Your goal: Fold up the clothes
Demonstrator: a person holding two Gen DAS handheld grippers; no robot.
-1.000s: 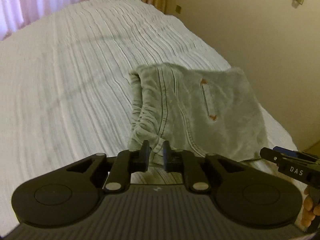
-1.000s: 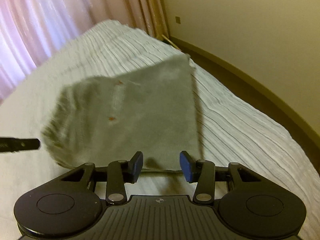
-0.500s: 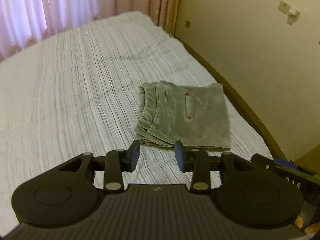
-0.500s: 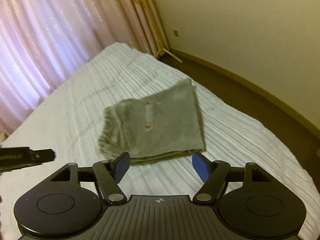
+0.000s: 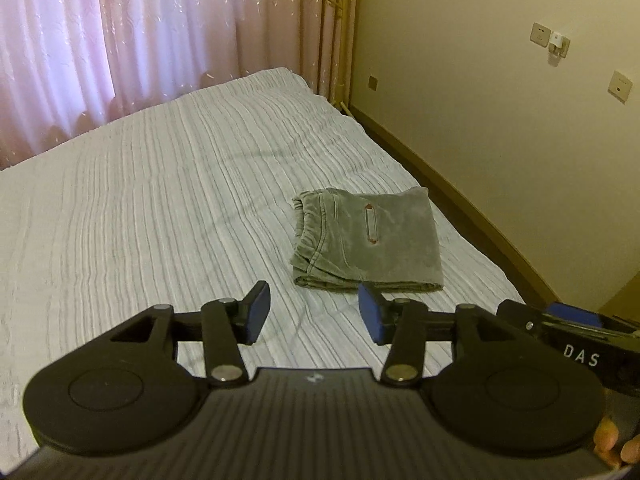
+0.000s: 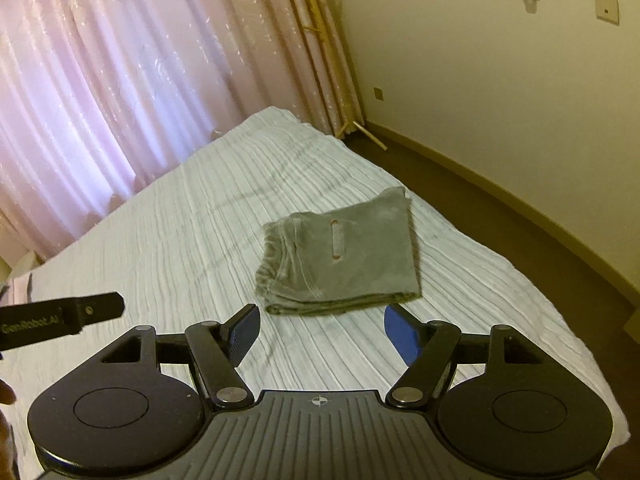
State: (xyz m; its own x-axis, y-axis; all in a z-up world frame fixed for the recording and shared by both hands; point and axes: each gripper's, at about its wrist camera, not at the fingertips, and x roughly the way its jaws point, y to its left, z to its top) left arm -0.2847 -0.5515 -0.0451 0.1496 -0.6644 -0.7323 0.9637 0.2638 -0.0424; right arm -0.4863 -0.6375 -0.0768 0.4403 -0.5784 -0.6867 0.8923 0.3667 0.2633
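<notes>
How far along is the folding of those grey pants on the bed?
Nearly finished, it seems. The grey pants lie as a compact folded rectangle on the striped bed. Nothing is in hand: the left gripper, jaws opening, and right gripper are empty. No other clothes show.

Left gripper [image 5: 312,312]: pointed forward and downward, black linkage arms spread, blue-padded fingers [image 5: 370,314] apart with nothing between them; jaws opening at this moment. Fingertips of the person's hand [image 5: 616,446] show at the lower right edge of the left wrist view, under the black body of the other tool. Right gripper [image 6: 322,330]: likewise pitched downward, fingers [image 6: 402,332] set wide apart, gap empty, pads touching nothing. In the right wrist view one black finger of the left gripper projects in from the left edge, level with the right gripper's own linkage. Both tools are held side by side, close together, facing the same way.
</notes>
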